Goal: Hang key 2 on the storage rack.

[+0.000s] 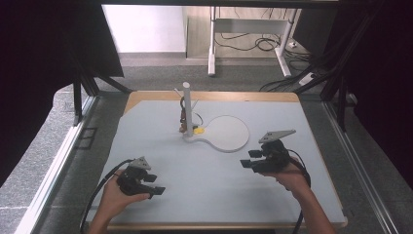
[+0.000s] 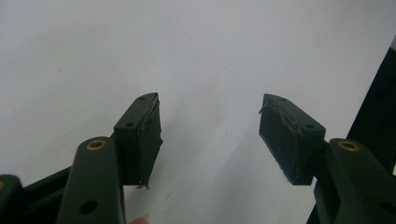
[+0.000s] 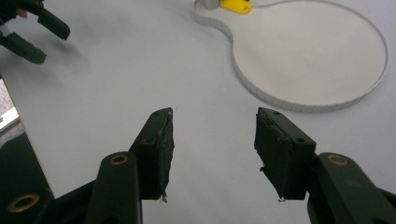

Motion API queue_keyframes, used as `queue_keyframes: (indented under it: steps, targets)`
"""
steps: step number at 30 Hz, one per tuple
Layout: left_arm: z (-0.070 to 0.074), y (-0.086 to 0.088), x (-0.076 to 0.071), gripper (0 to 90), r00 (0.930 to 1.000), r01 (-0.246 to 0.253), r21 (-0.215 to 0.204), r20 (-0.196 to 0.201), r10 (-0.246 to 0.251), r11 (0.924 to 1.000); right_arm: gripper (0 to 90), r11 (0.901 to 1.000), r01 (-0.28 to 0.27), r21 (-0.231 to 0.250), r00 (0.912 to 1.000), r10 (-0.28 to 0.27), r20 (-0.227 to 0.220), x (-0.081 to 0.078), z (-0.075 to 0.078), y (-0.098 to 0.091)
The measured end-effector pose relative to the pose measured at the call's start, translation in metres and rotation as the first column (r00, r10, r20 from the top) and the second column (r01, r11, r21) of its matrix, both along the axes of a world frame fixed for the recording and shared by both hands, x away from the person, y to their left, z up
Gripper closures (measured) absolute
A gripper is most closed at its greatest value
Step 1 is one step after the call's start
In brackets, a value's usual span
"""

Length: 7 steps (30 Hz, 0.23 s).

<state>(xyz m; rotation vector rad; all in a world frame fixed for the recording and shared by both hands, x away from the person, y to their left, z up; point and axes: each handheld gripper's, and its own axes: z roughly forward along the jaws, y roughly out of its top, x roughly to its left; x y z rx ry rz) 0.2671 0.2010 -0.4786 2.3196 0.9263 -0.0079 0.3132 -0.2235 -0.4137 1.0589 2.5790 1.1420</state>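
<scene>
A white stand rises at the middle of the table, with an upright post (image 1: 187, 105) and a flat round base (image 1: 228, 132). A small yellow tag (image 1: 198, 130) lies at the foot of the post, and a dark brownish item (image 1: 183, 119) hangs against it; I cannot tell what it is. My left gripper (image 1: 156, 185) is held near the front left, open and empty (image 2: 210, 100). My right gripper (image 1: 248, 159) is at the front right, open and empty (image 3: 215, 112). It points towards the round base (image 3: 317, 51) and the yellow tag (image 3: 236, 5). Both grippers are apart from the stand.
The light grey table mat (image 1: 195, 165) has a wooden rim. The left gripper (image 3: 32, 28) shows far off in the right gripper view, near the table's edge. Black frame legs and curtains flank the table, and cables lie on the floor behind.
</scene>
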Motion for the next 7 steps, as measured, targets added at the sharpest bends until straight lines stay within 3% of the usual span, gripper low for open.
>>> queue_keyframes:
  steps: [7]
  targets:
    - [0.0014, 0.0022, 0.0005, 38.9, 1.0000, 0.001, -0.010, 0.000, -0.001, 0.9999, 45.7, 0.9993, 0.010, 0.036, 0.9999, -0.010, 0.009, -0.0022, -0.0041, -0.0023]
